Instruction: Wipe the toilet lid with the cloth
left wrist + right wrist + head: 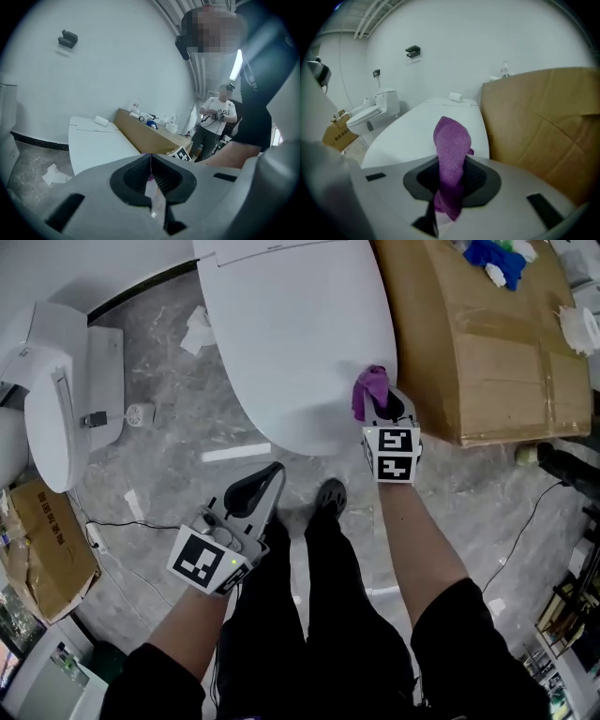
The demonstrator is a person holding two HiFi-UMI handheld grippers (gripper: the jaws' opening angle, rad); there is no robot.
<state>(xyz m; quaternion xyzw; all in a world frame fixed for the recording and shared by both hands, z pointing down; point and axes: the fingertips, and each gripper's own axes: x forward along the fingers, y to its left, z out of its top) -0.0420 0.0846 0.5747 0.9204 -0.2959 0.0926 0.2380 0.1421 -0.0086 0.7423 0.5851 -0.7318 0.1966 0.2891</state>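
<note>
The white toilet lid (291,334) lies shut in the upper middle of the head view and also fills the middle of the right gripper view as a white lid (417,133). My right gripper (380,401) is at the lid's near right edge, shut on a purple cloth (368,390) that sticks up from between its jaws; the purple cloth (451,154) stands upright in the right gripper view. My left gripper (272,472) is shut with nothing in it, over the floor in front of the toilet, pointing toward the lid (96,145).
A large cardboard box (487,343) stands right against the toilet's right side, with blue and white items on top. A second white toilet (52,399) is at the left. Crumpled paper (197,329) and tape bits lie on the marble floor. Another person (213,117) stands beyond the box.
</note>
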